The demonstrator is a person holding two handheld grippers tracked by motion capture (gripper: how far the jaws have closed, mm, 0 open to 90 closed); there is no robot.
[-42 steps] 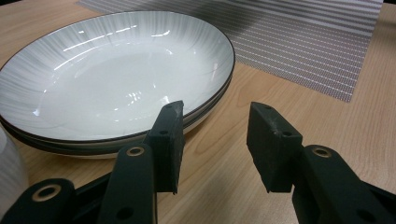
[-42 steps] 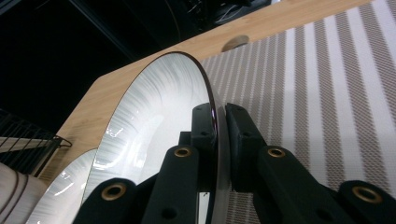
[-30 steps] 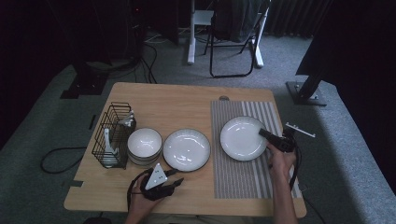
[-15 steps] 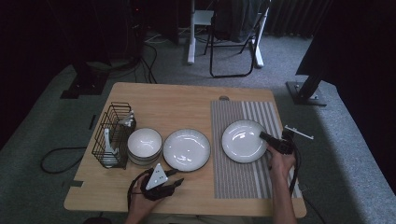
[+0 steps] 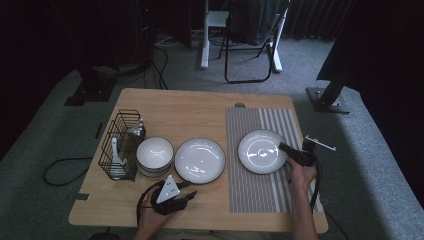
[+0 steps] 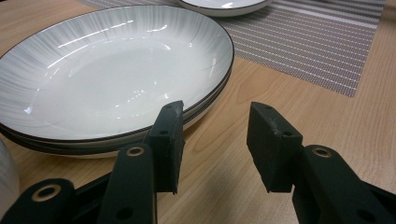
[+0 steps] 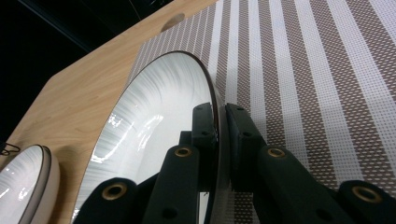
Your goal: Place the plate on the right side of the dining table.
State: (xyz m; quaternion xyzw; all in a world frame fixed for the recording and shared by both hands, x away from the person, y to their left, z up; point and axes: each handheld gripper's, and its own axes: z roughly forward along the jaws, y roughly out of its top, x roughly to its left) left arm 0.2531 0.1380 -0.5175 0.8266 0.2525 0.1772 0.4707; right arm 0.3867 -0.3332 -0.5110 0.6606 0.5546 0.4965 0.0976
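plate (image 5: 260, 150): white, dark rim | mat (image 5: 260, 195): brown-white stripes | table (image 5: 190, 107): light wood

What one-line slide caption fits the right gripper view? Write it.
Right tool clamps the rim of a white plate over the striped placemat on a wooden table.

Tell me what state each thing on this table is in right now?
Right gripper: shut on plate's rim.
Plate: on striped mat, held.
Left gripper: open, empty.
Stacked plates: flat, untouched.
Bowls: stacked upright.
Wire rack: standing.
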